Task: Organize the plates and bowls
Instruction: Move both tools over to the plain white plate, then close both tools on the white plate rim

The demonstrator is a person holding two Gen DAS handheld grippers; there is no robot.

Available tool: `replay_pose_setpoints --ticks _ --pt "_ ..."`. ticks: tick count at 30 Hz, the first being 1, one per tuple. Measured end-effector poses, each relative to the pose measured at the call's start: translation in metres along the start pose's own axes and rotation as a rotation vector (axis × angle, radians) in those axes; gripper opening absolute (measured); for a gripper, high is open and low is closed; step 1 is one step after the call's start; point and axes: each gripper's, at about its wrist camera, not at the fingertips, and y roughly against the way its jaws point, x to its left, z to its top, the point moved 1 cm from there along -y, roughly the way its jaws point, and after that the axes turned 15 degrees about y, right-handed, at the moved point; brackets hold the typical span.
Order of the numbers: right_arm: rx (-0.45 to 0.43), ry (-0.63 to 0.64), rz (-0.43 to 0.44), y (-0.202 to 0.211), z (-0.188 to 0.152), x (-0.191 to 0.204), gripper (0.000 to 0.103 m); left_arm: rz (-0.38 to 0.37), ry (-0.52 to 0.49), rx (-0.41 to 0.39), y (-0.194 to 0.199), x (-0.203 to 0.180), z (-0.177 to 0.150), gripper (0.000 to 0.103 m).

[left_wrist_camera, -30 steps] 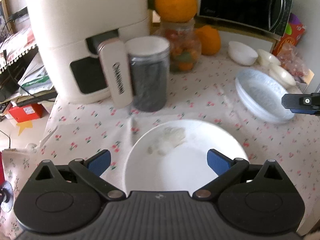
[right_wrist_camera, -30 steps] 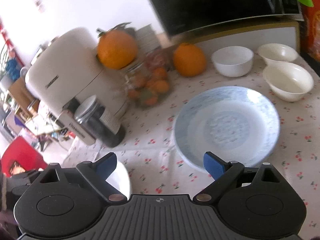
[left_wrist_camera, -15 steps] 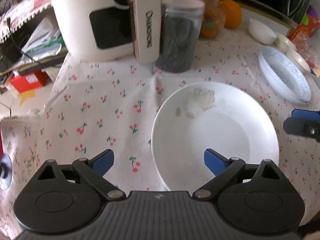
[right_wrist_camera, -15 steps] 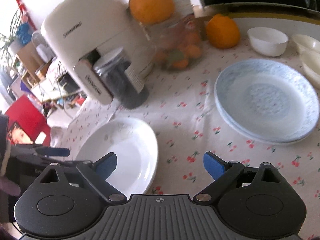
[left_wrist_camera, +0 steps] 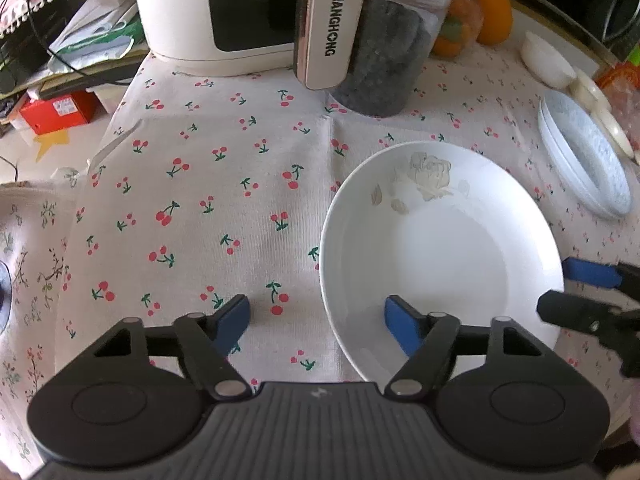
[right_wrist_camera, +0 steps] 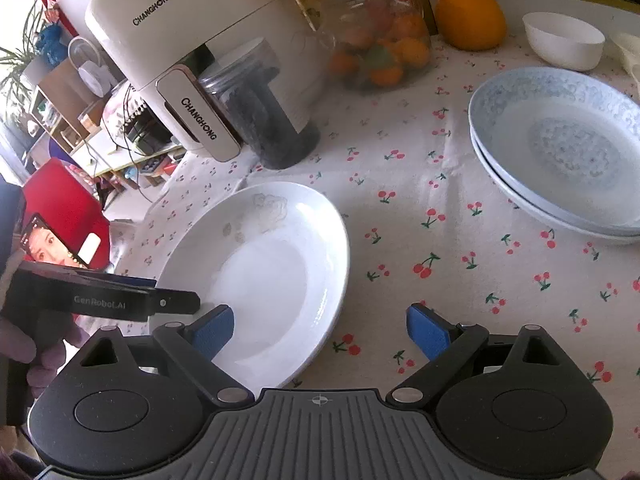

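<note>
Left wrist view: the left gripper (left_wrist_camera: 318, 322) points steeply down at a cherry-print tablecloth (left_wrist_camera: 200, 184). Its jaws are closing, about half open. The near left rim of a white plate (left_wrist_camera: 440, 248) lies between them: the right pad is over the inside of the plate, the left pad over bare cloth just outside the rim. Neither pad presses on the rim yet. Most of the plate lies ahead and to the right of this gripper. The right gripper (left_wrist_camera: 580, 292) reaches in at the plate's far right edge. Further right, well apart, is a stack of blue patterned plates (left_wrist_camera: 584, 160).

Right wrist view: the right gripper (right_wrist_camera: 320, 330) has its jaws wide and empty. The white plate (right_wrist_camera: 264, 264) lies ahead and to its left, with the plate's near right rim between the pads, untouched. The left gripper (right_wrist_camera: 152, 296) sits at the plate's opposite side. The blue plates (right_wrist_camera: 560, 152) lie ahead and to the right, nearer this gripper than the other.
</note>
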Motion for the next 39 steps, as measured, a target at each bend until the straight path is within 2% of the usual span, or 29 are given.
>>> replay_pose_setpoints --ticks 3,4,11,15,17,20,25,39 --pt "-0.003 0.001 0.004 -0.002 0.000 0.002 0.090 -0.015 0.011 0.003 0.001 0.000 0.001 0.053" --pt "-0.005 0.005 0.000 -0.002 0.001 0.003 0.086 -0.022 0.014 0.006 0.001 0.000 0.002 0.051" --pt "0.014 0.022 0.013 -0.009 0.000 0.009 0.042 -0.054 0.034 0.018 0.001 -0.001 0.003 0.034" --pt "0.018 0.027 -0.002 -0.010 0.000 0.009 0.035 -0.067 0.025 0.024 0.000 -0.004 0.002 0.025" --pt "0.020 0.020 -0.004 -0.010 0.000 0.007 0.029 -0.069 0.017 0.025 0.000 -0.006 0.002 0.024" --pt "0.023 0.011 -0.005 -0.010 0.001 0.004 0.024 -0.066 0.018 0.026 -0.001 -0.007 0.002 0.024" --pt "0.025 0.002 -0.007 -0.010 0.000 0.001 0.020 -0.058 0.012 0.019 0.000 -0.009 0.002 0.023" --pt "-0.049 -0.045 -0.028 0.011 0.013 -0.015 0.019 -0.120 -0.025 -0.078 0.022 -0.025 0.006 0.020"
